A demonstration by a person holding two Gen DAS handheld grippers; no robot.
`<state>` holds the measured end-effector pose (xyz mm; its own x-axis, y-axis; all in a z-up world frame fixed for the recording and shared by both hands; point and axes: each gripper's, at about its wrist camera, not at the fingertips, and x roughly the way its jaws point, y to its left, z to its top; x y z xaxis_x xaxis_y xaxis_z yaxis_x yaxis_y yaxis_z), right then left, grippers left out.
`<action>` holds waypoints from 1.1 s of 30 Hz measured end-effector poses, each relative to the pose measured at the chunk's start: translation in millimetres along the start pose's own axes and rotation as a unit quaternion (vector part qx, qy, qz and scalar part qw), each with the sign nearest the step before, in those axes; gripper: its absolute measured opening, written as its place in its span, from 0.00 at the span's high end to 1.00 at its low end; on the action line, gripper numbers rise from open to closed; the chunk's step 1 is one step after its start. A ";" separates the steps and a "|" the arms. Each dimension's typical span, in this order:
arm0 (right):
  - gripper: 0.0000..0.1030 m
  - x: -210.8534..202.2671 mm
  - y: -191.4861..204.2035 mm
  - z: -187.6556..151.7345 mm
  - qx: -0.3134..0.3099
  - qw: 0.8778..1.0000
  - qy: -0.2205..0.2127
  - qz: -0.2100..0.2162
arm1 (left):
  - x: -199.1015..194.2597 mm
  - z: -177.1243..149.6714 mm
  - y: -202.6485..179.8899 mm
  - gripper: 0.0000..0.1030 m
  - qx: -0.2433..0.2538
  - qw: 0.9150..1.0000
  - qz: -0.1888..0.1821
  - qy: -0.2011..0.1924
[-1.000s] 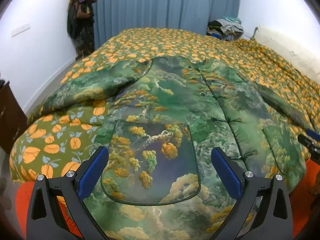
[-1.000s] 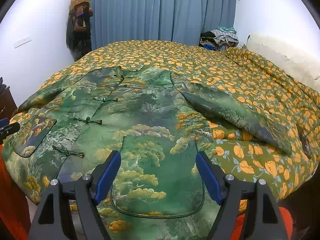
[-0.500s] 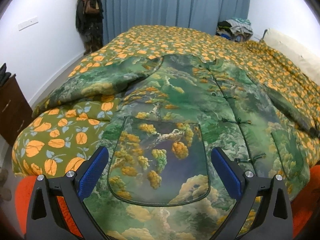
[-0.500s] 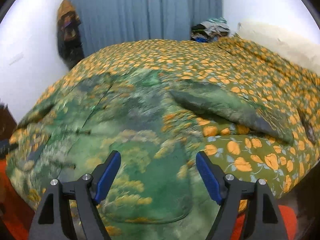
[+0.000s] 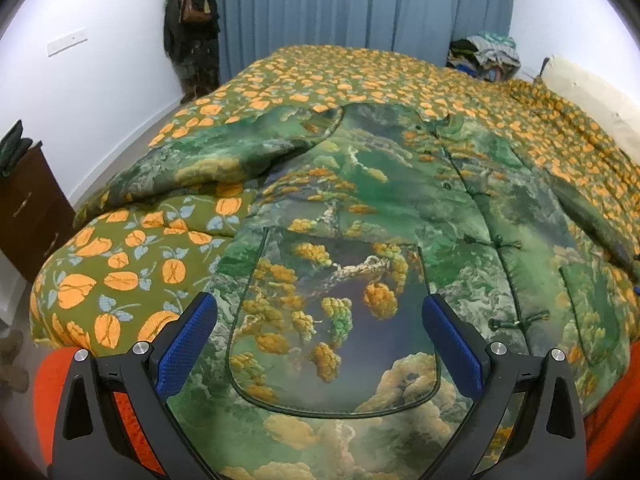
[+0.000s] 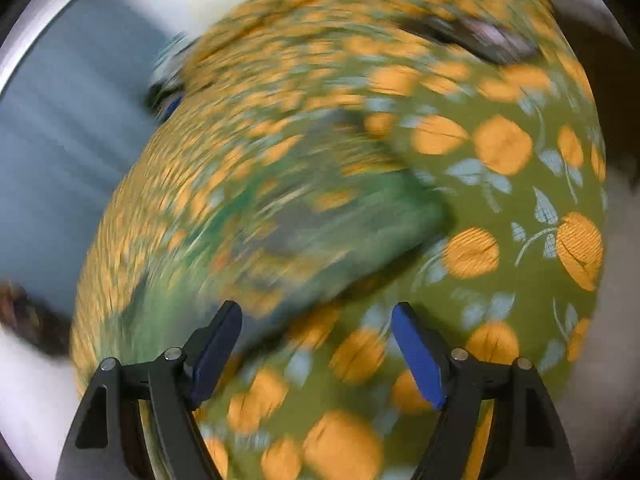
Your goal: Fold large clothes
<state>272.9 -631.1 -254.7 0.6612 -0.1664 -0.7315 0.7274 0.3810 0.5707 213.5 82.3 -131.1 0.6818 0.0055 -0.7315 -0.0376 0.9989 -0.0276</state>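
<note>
A green padded jacket (image 5: 400, 208) is seen spread front-up on the quilt (image 5: 120, 264), its hem at the near edge of the bed and its collar pointing away toward the curtain (image 5: 360, 0). The left gripper (image 5: 320, 344) is held over the jacket's near pocket (image 5: 336, 320), blue pads (image 5: 188, 340) spread wide on either side of it, nothing pinched between them, and no contact with the cloth can be made out. One sleeve (image 5: 224, 160) is laid out from the jacket toward the white wall, bunched on the orange-flowered quilt; the other sleeve (image 5: 592, 220) is stretched away from the jacket on the opposite side. A row of knot buttons (image 5: 500, 244) is shown running down the jacket's front, beside the pocket. Past the jacket's collar a heap of clothes (image 5: 484, 56) is piled at the far corner of the bed, and hanging coats (image 5: 194, 24) are seen beside the curtain. A dark cabinet (image 5: 24, 208) is stood against the wall, well apart from the jacket. In the right wrist view everything is smeared and tilted: the right gripper (image 6: 316, 344) is shown with jaws spread and empty, above the quilt (image 6: 500, 208), with a blurred green sleeve (image 6: 320, 232) of the jacket just beyond its tips.
</note>
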 end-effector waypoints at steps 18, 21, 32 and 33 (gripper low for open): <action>0.91 -101.1 232.7 -102.9 -0.356 0.915 -0.077 0.173 | 11.2 -2.6 -6.8 0.01 0.011 1.000 0.001 0.011; 0.91 -107.5 278.1 -174.9 -0.427 0.878 -0.035 0.215 | 8.4 -3.9 -3.0 0.01 0.008 1.000 -0.001 0.008; 0.87 -49.8 274.1 -360.6 -0.544 0.811 0.099 0.189 | 0.8 -3.6 15.3 0.01 -0.016 1.000 -0.004 0.003; 0.83 -47.4 268.8 -369.4 -0.549 0.808 0.107 0.185 | 0.7 -2.2 15.2 0.01 -0.018 1.000 -0.007 0.005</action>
<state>369.2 -184.9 -204.3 0.6638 0.2591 -0.7016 -0.1909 0.9657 0.1760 211.8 97.3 -133.5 0.6755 -0.0086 -0.7373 -0.0544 0.9966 -0.0615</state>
